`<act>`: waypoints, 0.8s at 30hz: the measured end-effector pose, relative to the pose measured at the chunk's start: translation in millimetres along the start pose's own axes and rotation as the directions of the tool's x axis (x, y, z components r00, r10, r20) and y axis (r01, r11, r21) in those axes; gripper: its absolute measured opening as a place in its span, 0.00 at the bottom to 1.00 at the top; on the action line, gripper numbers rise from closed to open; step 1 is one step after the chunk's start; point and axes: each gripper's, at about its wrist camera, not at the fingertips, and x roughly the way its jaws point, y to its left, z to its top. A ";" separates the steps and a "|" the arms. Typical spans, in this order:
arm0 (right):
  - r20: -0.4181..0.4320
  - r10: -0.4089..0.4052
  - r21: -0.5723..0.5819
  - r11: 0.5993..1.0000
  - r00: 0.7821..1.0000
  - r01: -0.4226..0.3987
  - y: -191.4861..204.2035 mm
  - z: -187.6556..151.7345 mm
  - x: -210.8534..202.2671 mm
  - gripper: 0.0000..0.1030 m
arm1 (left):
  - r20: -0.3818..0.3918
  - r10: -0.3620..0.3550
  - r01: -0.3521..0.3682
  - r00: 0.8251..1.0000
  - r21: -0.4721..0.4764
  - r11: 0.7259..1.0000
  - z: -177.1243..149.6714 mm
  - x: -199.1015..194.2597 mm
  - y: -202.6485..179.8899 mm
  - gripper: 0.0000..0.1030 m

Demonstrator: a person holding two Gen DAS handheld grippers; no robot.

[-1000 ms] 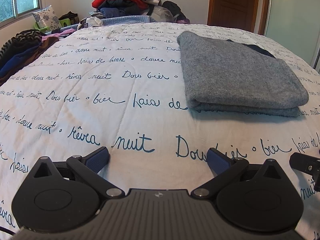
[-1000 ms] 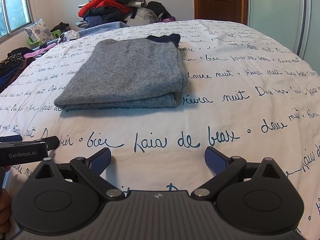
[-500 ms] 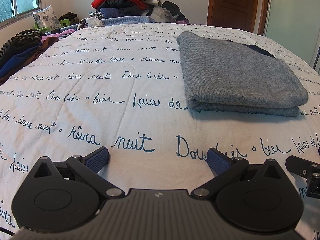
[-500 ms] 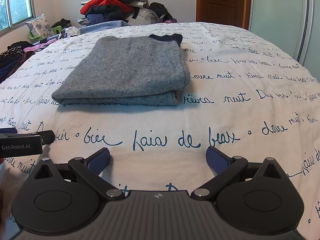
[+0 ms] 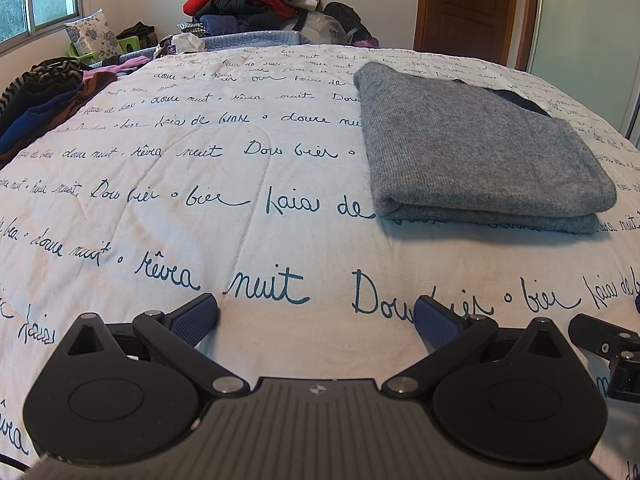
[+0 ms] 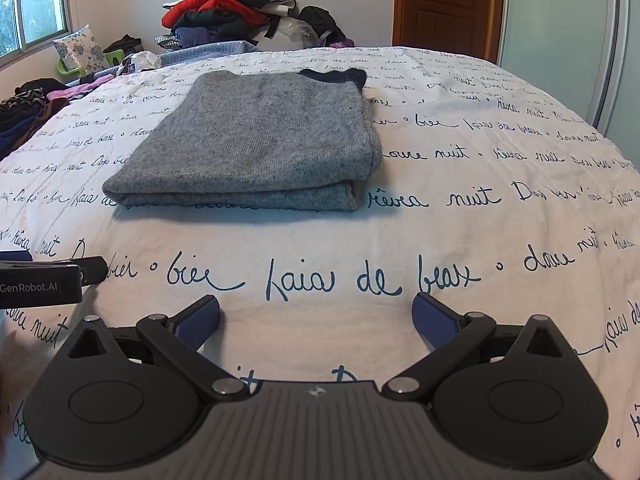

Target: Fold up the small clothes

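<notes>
Nearest, the left gripper (image 5: 316,322) and right gripper (image 6: 316,320) both hover low over the script-printed bedspread (image 5: 168,184) with jaws spread wide, gripping nothing. Further on, a folded grey sweater (image 6: 260,140) lies flat on the bedspread, well apart from both tools. Beyond the bed's far end rises a pile of clothes (image 5: 248,4)

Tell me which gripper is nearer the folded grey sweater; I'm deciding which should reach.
Right, slightly. The right gripper faces the grey sweater almost head-on; from the left gripper it lies off to the right. Both are open, short of it.
</notes>
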 end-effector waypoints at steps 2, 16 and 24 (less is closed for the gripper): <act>0.000 0.000 0.000 1.000 1.000 0.000 0.0 0.0 0.1 1.00 | 0.000 0.000 0.000 1.000 0.000 1.000 0.0 0.0 0.1 1.00; 0.001 -0.003 -0.003 1.000 1.000 0.003 0.3 -0.2 0.4 1.00 | 0.002 0.000 0.000 1.000 0.000 1.000 0.0 0.3 -0.1 1.00; 0.001 -0.005 -0.006 1.000 1.000 0.005 1.1 -0.3 0.8 1.00 | 0.014 -0.001 0.001 1.000 -0.002 1.000 -0.9 -0.3 -0.6 1.00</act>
